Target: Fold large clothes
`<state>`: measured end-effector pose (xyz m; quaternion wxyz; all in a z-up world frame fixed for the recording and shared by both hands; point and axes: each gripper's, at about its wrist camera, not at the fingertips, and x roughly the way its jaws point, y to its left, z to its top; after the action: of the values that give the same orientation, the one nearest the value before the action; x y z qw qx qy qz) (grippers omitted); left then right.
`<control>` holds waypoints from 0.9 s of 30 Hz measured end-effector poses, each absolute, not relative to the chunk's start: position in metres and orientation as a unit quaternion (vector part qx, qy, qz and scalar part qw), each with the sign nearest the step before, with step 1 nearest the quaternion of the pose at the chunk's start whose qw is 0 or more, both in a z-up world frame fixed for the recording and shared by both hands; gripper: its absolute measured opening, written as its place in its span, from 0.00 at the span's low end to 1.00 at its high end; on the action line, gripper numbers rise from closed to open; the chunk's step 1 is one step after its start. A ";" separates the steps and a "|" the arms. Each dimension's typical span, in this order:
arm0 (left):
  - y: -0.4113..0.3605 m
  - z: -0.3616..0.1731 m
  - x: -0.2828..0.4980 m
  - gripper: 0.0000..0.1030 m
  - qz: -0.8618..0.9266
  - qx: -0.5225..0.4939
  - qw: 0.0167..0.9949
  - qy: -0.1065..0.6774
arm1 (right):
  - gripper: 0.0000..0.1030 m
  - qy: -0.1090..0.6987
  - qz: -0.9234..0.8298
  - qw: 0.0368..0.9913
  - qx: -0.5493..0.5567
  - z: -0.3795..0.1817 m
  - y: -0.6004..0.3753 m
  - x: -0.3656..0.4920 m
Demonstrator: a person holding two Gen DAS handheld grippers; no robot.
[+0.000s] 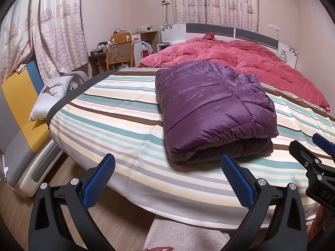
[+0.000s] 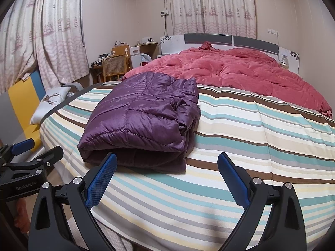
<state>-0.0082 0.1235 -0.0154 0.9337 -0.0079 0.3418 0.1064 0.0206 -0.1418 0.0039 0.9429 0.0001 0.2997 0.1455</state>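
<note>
A purple quilted jacket (image 1: 213, 108) lies folded into a thick rectangle on the striped bed sheet (image 1: 117, 125); it also shows in the right wrist view (image 2: 142, 121). My left gripper (image 1: 167, 167) is open and empty, held just short of the jacket's near folded edge. My right gripper (image 2: 165, 165) is open and empty, near the jacket's front right corner. Each gripper shows at the edge of the other's view: the right gripper (image 1: 314, 152) and the left gripper (image 2: 31, 150).
A red comforter (image 2: 240, 73) is bunched at the head of the bed by the headboard (image 2: 230, 39). A deer-print pillow (image 1: 52, 96) and a yellow and blue mat (image 1: 21, 96) lie to the left. A rattan chair (image 1: 119, 54) and desk stand in the far corner.
</note>
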 end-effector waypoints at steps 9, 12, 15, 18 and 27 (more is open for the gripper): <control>0.123 -0.015 -0.008 0.98 0.108 -0.009 0.933 0.343 | 0.93 0.300 0.147 0.942 0.000 0.003 -0.142 0.020; 0.123 -0.015 -0.008 0.98 0.109 -0.010 0.932 0.344 | 0.93 0.301 0.147 0.942 0.000 0.003 -0.142 0.020; 0.123 -0.015 -0.008 0.98 0.109 -0.010 0.932 0.345 | 0.93 0.302 0.147 0.942 -0.001 0.002 -0.141 0.020; 0.123 -0.016 -0.008 0.98 0.110 -0.008 0.933 0.344 | 0.93 0.303 0.148 0.942 0.000 0.002 -0.141 0.020; 0.122 -0.018 -0.009 0.98 0.119 -0.005 0.931 0.346 | 0.93 0.303 0.148 0.942 0.001 0.001 -0.140 0.019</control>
<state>-0.0087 0.1216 -0.0181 0.9306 -0.0046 0.3463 0.1186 0.0194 -0.1405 0.0013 0.9415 0.0005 0.3028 0.1476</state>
